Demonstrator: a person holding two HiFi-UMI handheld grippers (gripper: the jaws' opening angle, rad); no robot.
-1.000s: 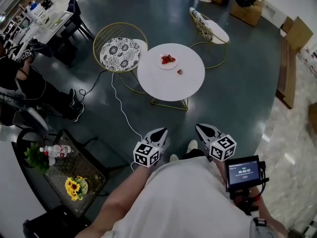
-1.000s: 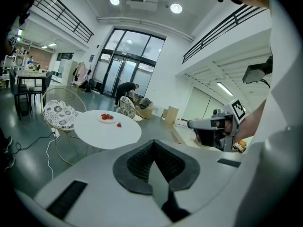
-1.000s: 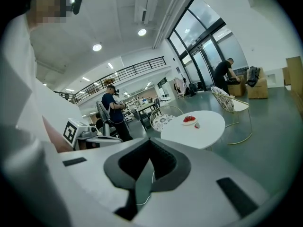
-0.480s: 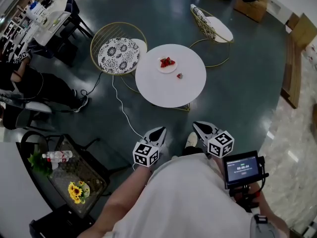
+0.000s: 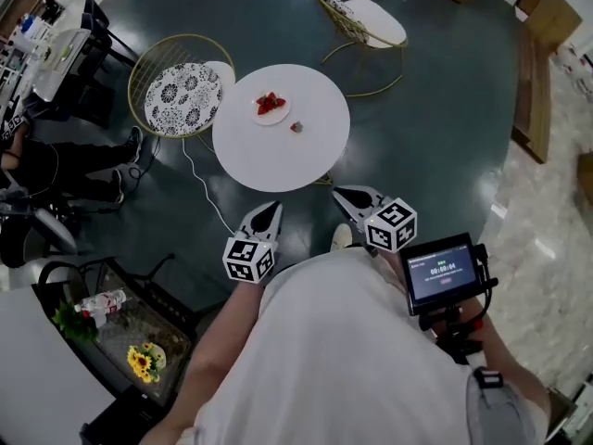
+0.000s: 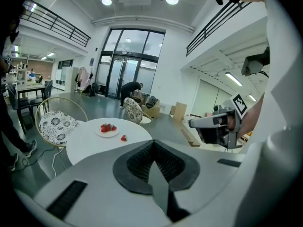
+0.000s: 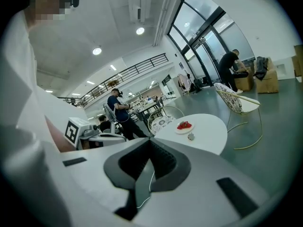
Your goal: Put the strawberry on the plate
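Item: round white surface (image 5: 269,160) standing on a dark green floor. Two wire-framed chairs stood beside it, one with a patterned cushion (image 5: 181,93), the other (image 5: 368,14) on the far side.

Item: small white plate (image 5: 275,120), set on the far half of the surface and carrying a few red berries (image 5: 270,103).

Item: single strawberry (image 5: 296,127), lying on the bare surface just beside the plate and not touching it, on the side nearer the person.

Item: left gripper (image 5: 270,209), held at the person's waist, near the surface's edge and well apart from the fruit. Its fingers (image 6: 137,163) were pressed together with nothing between them.

Item: right gripper (image 5: 342,194), held level alongside the left. Its fingers (image 7: 129,162) were likewise closed on each other and empty. A small lit screen (image 5: 441,272) sat behind it.

Item: low dark side table (image 5: 176,318) at the person's left, bearing sunflowers (image 5: 141,361) and a bottle (image 5: 97,301).

Item: white cable (image 5: 197,182) trailing across the floor.
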